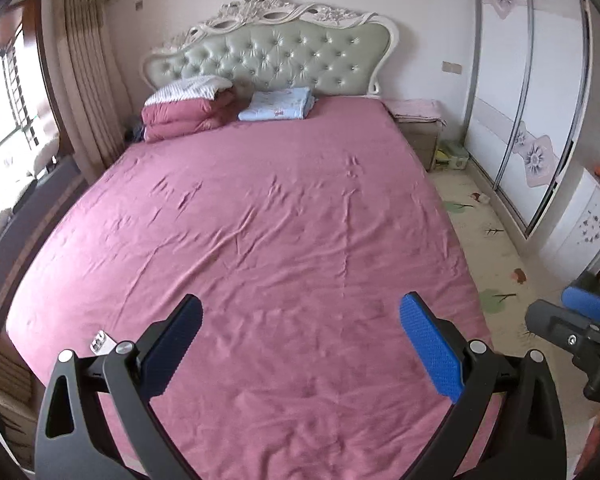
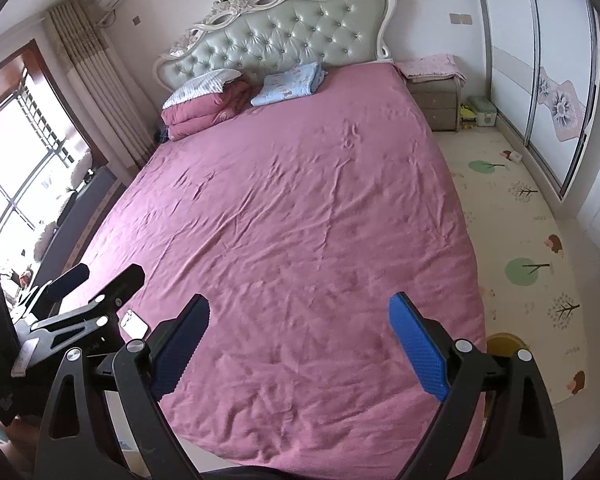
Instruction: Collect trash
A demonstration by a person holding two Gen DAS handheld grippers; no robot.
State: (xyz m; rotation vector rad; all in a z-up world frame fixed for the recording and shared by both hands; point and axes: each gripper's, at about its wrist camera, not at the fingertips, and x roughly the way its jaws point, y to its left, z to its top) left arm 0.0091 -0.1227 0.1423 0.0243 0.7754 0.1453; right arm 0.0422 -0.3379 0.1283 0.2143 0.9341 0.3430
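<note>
Two black grippers with blue pads hang over the foot of a wide bed (image 1: 260,220) with a rumpled pink sheet. The left gripper (image 1: 300,344) and the right gripper (image 2: 300,340) both stand spread wide, holding nothing. The likeliest piece of trash, a small white flat packet (image 2: 134,324), lies on the sheet near the left foot corner, just beside the left gripper's left finger, its long axis angled away. The left gripper is nearer.

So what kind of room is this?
A bedroom, most likely: a big bed with a pink sheet and tufted green headboard, folded red quilt, and a white sliding-door wardrobe alongside.
</note>
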